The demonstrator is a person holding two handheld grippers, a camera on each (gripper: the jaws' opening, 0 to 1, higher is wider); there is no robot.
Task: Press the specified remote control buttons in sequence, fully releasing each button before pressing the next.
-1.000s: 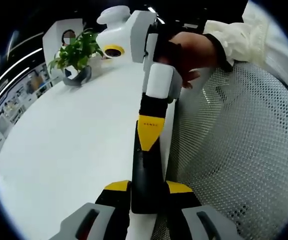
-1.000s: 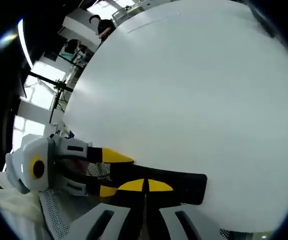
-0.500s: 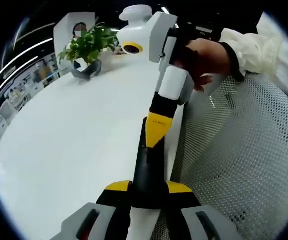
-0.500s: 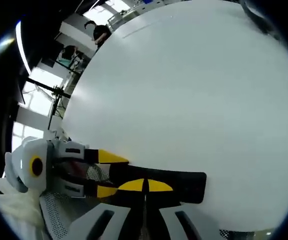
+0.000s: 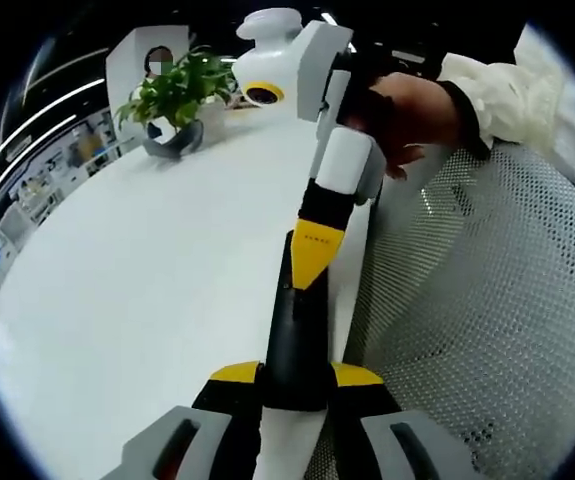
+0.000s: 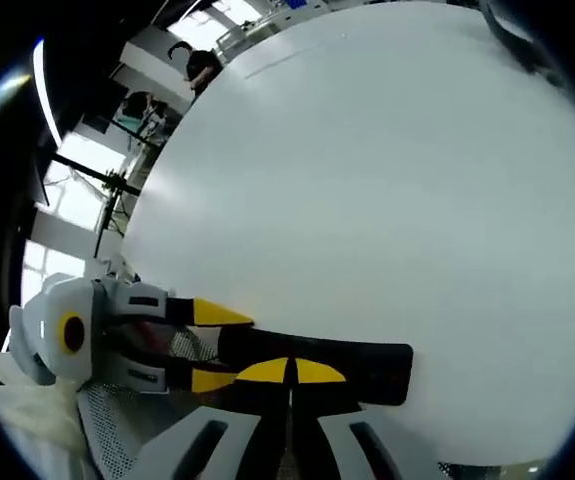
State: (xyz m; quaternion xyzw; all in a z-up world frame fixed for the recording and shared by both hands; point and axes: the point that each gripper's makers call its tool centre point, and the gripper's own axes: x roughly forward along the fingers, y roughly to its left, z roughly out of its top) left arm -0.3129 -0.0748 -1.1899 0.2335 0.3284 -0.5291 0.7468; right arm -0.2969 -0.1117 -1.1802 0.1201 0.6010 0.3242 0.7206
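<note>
Two grippers meet on the remote, a slim matte-black slab by the edge of the glossy white worktop. The left gripper is clamped on its near end. The right gripper, jaws together, comes in from 12 o'clock, its yellow tip seemingly touching. Press squarely, then lift fully clear before the next button.

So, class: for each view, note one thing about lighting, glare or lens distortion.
Left gripper view: fisheye bends the white table edge; the plant stays fairly sharp. Right gripper view: bright windows blow out at left, and the tabletop bulges like a dome.
</note>
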